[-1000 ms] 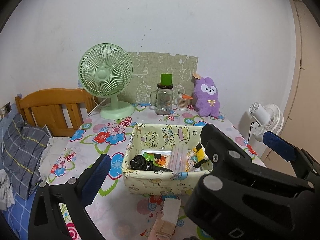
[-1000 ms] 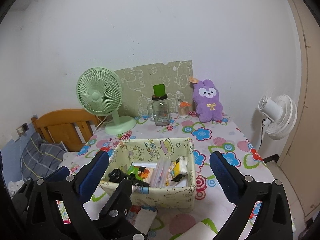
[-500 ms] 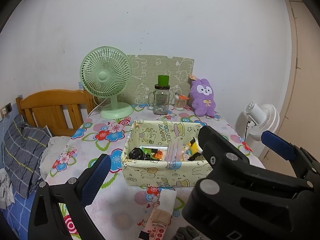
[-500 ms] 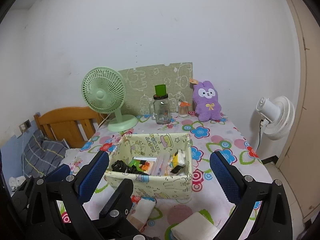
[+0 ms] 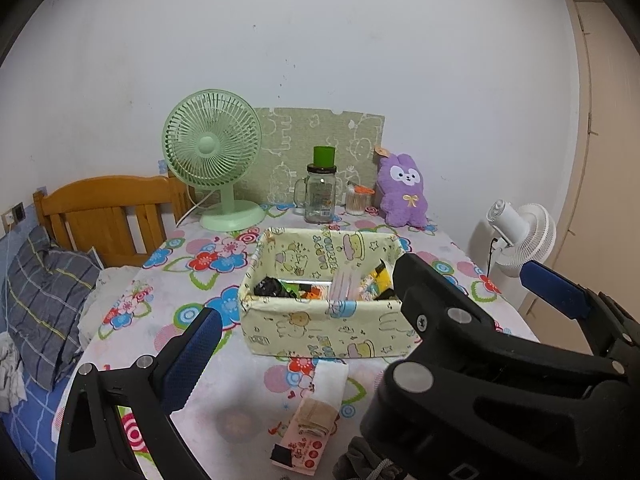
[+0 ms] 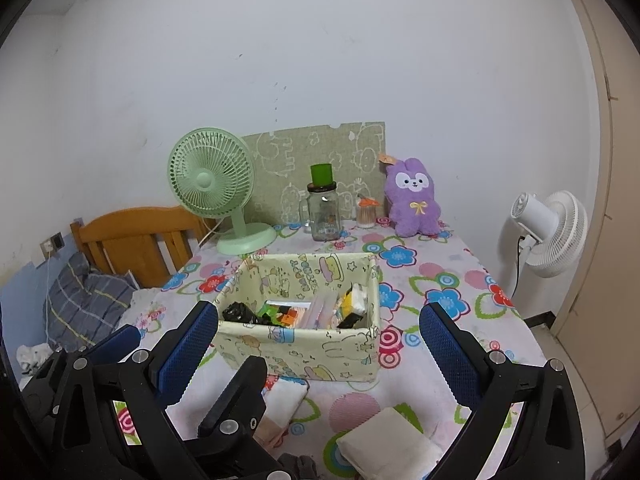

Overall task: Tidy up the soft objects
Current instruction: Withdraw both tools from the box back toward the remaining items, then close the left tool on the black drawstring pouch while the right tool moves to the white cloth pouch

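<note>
1. Both tools hover released above the near worktop edge: left tool (image 5: 360, 328), right tool (image 6: 316, 340), jaws spread wide, holding nothing.
2. A folded white cloth (image 6: 386, 446), a packaged pair of beige socks (image 5: 310, 432) and a grey fabric bundle (image 5: 366, 462) lie on the floral worktop (image 5: 176, 312).
3. Beyond them sits the fabric storage box (image 6: 320, 344).
4. Farthest, a purple plush bunny (image 6: 414, 200) leans by the wall.

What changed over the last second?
Both tongs, left and right, backed away from the fabric bin, bringing the folded cloths on the table into view. Both stayed open and empty; nothing was grasped or moved.
</note>
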### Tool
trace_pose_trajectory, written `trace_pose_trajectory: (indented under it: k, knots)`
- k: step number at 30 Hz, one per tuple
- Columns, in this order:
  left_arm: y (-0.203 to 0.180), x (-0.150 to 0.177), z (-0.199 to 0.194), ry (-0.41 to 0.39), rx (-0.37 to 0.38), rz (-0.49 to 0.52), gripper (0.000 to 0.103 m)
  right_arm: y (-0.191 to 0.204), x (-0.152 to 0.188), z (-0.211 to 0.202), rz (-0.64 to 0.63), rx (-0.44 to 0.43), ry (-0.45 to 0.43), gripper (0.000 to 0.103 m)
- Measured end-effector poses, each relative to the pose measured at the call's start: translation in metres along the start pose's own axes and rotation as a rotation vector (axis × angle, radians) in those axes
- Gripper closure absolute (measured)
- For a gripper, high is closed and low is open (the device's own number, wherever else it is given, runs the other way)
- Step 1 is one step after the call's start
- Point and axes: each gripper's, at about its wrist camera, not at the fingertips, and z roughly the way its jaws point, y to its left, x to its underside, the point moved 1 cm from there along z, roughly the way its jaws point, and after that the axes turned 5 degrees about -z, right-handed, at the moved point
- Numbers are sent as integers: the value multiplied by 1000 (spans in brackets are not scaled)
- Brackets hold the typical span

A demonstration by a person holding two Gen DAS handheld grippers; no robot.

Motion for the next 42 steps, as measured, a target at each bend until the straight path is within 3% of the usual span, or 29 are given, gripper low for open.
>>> trace_pose_trajectory:
  k: [11, 42]
  knots:
    - [-2, 19, 4, 7, -9, 10, 1, -5, 18, 3, 6, 0, 13, 1]
    - [-12, 97, 38, 141, -25, 60, 4, -20, 106, 35, 50, 23, 163, 5]
